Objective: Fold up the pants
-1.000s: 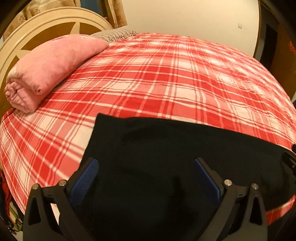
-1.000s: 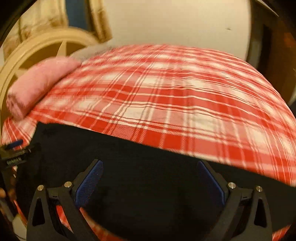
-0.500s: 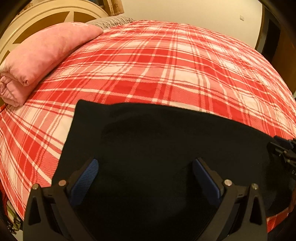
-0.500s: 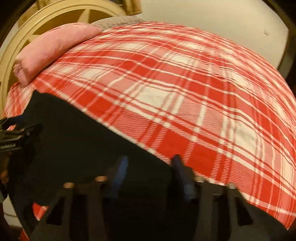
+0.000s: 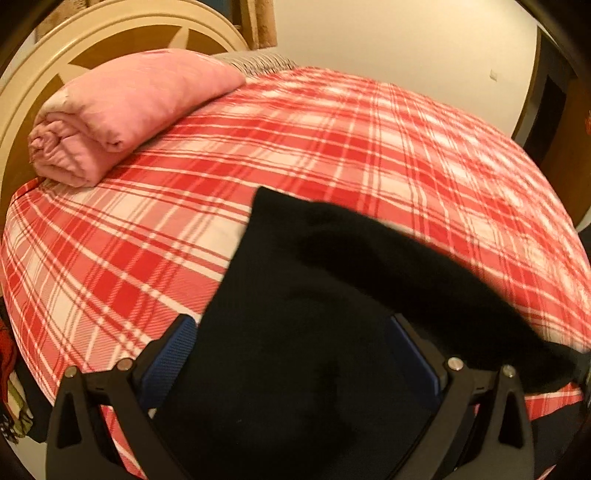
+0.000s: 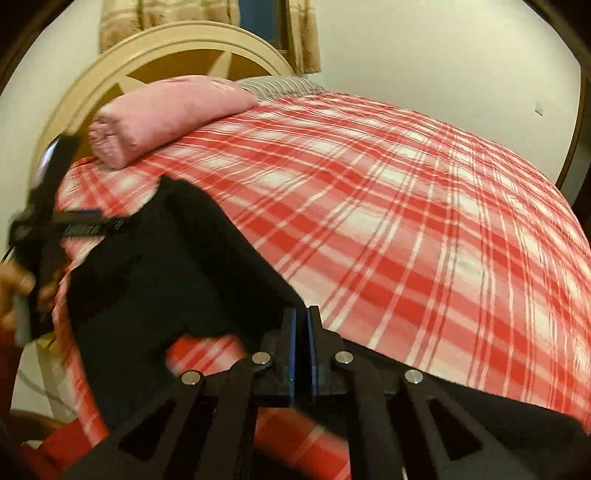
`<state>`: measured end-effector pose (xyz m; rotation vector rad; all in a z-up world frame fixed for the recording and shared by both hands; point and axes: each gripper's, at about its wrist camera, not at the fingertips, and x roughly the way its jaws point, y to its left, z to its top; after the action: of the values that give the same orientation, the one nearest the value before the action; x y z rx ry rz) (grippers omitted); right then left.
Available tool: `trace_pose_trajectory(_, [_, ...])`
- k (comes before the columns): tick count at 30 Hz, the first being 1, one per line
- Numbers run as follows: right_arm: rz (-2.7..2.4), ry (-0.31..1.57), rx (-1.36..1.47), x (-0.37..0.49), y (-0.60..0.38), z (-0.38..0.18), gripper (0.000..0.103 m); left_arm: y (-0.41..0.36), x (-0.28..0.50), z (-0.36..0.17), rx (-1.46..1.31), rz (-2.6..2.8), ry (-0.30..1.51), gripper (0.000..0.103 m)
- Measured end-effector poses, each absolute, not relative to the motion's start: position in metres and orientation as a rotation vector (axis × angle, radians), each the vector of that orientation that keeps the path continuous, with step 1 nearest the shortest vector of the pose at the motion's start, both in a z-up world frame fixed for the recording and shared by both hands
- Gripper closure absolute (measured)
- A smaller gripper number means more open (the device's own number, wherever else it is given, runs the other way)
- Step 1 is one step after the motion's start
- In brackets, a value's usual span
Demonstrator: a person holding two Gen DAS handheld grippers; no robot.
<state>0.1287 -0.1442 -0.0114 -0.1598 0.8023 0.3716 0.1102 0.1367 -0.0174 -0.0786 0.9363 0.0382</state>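
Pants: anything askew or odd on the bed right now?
The black pants are not flat: the right gripper, shut on their edge, has them raised and bunched unevenly over the plaid bedspread. The left gripper is open. No damage shows; the rolled pink blanket lies tidy.

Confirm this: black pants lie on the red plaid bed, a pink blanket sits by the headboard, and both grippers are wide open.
Not quite. The right gripper is shut on the pants, as the right wrist view shows. Only the left gripper is open. The bed, blanket and headboard are as stated.
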Motion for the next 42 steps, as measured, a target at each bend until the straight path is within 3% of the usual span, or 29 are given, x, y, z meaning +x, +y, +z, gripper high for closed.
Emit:
trace_pose_trajectory(6, [0.376,0.759,-0.221,0.074,-0.113,-0.045,0.102,0.138,0.120,-0.006,-0.170,-0.014,0.944,0.000])
trace_pose_trajectory(13, [0.327,0.665,0.042,0.078,-0.154,-0.023,0.101,0.120,0.153,0.000,-0.166,-0.009,0.970,0.000])
trace_pose_trajectory(22, [0.366,0.746,0.316,0.100,-0.185,-0.043,0.100,0.094,0.218,-0.058,-0.239,0.061,1.197,0.001])
trace_pose_trajectory(24, [0.385,0.773,0.421,0.102,-0.196,-0.052,0.094,0.092,0.224,-0.068,-0.223,0.100,1.232,0.004])
trace_pose_trajectory(25, [0.388,0.783,0.466,0.103,-0.201,-0.056,0.077,0.089,0.224,-0.068,-0.205,0.111,1.221,0.005])
trace_pose_trajectory(26, [0.400,0.792,0.541,0.104,-0.209,-0.062,0.046,0.087,0.223,-0.066,-0.186,0.111,1.200,0.008])
trace_pose_trajectory(28, [0.418,0.780,0.637,0.103,-0.219,-0.068,0.024,0.085,0.220,-0.065,-0.173,0.098,1.177,0.027])
trace_pose_trajectory(30, [0.422,0.777,0.694,0.104,-0.224,-0.070,0.024,0.089,0.217,-0.066,-0.189,0.098,1.162,0.039])
trace_pose_trajectory(32, [0.401,0.777,0.718,0.107,-0.226,-0.071,0.024,0.100,0.211,-0.061,-0.239,0.091,1.111,0.062])
trace_pose_trajectory(33, [0.385,0.780,0.729,0.109,-0.228,-0.073,0.024,0.105,0.210,-0.061,-0.267,0.080,1.099,0.078])
trace_pose_trajectory(34, [0.378,0.787,0.737,0.112,-0.229,-0.074,0.024,0.111,0.208,-0.061,-0.302,0.066,1.091,0.085])
trace_pose_trajectory(42, [0.313,0.775,0.852,0.118,-0.246,-0.080,0.026,0.129,0.174,-0.043,-0.467,-0.052,1.002,0.091])
